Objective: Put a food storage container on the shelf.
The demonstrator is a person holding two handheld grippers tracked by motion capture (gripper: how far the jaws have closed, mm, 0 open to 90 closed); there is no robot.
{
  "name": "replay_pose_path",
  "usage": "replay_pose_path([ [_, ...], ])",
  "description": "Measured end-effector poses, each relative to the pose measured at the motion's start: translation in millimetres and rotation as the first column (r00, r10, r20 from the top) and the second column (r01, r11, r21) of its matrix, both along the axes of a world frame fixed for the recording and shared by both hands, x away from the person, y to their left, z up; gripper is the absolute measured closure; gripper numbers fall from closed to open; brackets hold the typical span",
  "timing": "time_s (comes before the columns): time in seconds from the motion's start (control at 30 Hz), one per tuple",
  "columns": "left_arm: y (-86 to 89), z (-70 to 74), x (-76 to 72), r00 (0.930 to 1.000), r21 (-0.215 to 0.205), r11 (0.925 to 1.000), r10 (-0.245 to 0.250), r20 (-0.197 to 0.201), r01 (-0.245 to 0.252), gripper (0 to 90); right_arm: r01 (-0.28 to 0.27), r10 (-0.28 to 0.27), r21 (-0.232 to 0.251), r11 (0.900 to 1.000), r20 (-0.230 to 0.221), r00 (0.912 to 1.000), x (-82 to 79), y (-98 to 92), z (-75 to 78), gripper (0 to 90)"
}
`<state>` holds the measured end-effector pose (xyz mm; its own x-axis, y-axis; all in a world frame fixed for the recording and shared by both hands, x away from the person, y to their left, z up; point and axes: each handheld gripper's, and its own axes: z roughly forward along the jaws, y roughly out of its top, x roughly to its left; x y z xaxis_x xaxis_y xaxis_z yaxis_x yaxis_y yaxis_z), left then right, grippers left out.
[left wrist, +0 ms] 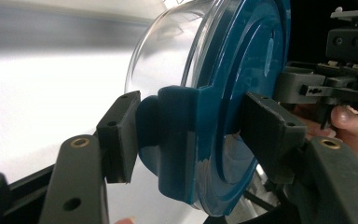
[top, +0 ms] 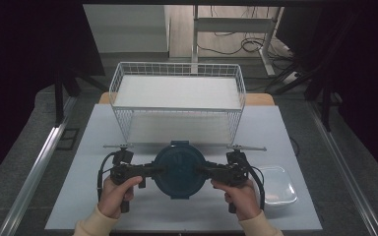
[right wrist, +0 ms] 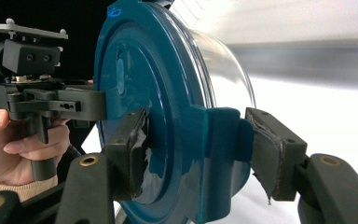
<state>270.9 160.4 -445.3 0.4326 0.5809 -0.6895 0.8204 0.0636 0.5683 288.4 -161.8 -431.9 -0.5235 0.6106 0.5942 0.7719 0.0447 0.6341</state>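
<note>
Round clear container with dark teal latching lid [top: 179, 169] hangs before the white wire basket [top: 177, 101], left gripper [top: 158, 170] and right gripper [top: 201, 170] each clamped on opposite lid latches. Risk: uneven lifting slips a latch free.

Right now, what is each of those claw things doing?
Left gripper: closed on the round blue-lidded container.
Right gripper: closed on the same container's opposite side.

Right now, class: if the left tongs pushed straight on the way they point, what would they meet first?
The left tongs point across the table and already clamp a latch tab of the round blue-lidded container. Pushing on, they would press into that container first; beyond it sit the right tongs, gripping its opposite tab.
</note>
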Motion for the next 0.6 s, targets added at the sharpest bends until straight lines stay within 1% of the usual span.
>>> replay_pose_path([
  [0.07, 2.0, 5.7, 6.1, 1.0000, -0.001, 1.0000, -0.002, 0.008, 0.002, 40.1, 0.000, 0.000, 0.006, 1.000, 0.001, 1.0000, 4.4, 1.8, 5.1, 41.1],
  [0.1, 2.0, 5.7, 6.1, 1.0000, -0.001, 1.0000, -0.002, 0.008, 0.002, 40.1, 0.000, 0.000, 0.006, 1.000, 0.001, 1.0000, 4.4, 1.8, 5.1, 41.1],
  [0.13, 4.1, 8.8, 11.3, 0.9999, -0.010, 0.9999, -0.007, 0.013, 0.007, 40.0, 0.001, -0.001, -0.004, 1.000, 0.012, 0.9999, 9.6, 4.2, 12.2, 41.1],
  [0.17, 4.1, 8.8, 11.3, 0.9999, -0.010, 0.9999, -0.007, 0.013, 0.007, 40.1, 0.001, -0.001, -0.004, 1.000, 0.012, 0.9999, 9.6, 4.2, 12.2, 41.1],
  [0.2, 5.6, 12.6, 15.6, 0.9998, -0.023, 0.9997, -0.011, 0.017, 0.011, 40.1, 0.004, -0.003, -0.014, 1.000, 0.030, 0.9995, 12.8, 5.8, 19.4, 41.1],
  [0.27, 6.5, 17.6, 18.9, 0.9996, -0.030, 0.9995, -0.012, 0.025, 0.012, 40.1, 0.009, -0.008, -0.016, 1.000, 0.046, 0.9989, 14.9, 6.8, 25.5, 41.1],
  [0.3, 6.5, 17.6, 18.9, 0.9996, -0.030, 0.9995, -0.012, 0.025, 0.012, 40.1, 0.009, -0.008, -0.016, 1.000, 0.046, 0.9989, 14.9, 6.8, 25.5, 41.1],
  [0.33, 6.7, 20.4, 20.3, 0.9994, -0.030, 0.9994, -0.014, 0.032, 0.015, 40.1, 0.010, -0.009, -0.017, 1.000, 0.060, 0.9982, 16.6, 7.2, 31.4, 41.1],
  [0.37, 6.7, 26.8, 21.8, 0.9992, -0.026, 0.9996, -0.013, 0.038, 0.014, 40.1, 0.012, -0.011, -0.016, 1.000, 0.064, 0.9979, 17.3, 7.3, 34.0, 41.1],
  [0.43, 6.7, 29.2, 22.0, 0.9990, -0.023, 0.9996, -0.013, 0.042, 0.014, 40.1, 0.012, -0.011, -0.013, 1.000, 0.067, 0.9977, 17.7, 7.3, 36.4, 41.1],
  [0.47, 6.7, 36.6, 21.6, 0.9985, -0.014, 0.9998, -0.011, 0.054, 0.012, 40.1, 0.011, -0.011, -0.006, 1.000, 0.075, 0.9972, 18.1, 7.2, 41.4, 41.0],
  [0.57, 6.4, 44.9, 20.7, 0.9985, -0.011, 0.9999, -0.005, 0.055, 0.005, 40.1, 0.011, -0.012, 0.006, 1.000, 0.079, 0.9968, 17.8, 7.0, 47.0, 41.1],
  [0.6, 6.4, 44.9, 20.7, 0.9985, -0.011, 0.9999, -0.005, 0.055, 0.005, 40.1, 0.011, -0.012, 0.006, 1.000, 0.079, 0.9968, 17.8, 7.0, 47.0, 41.1],
])
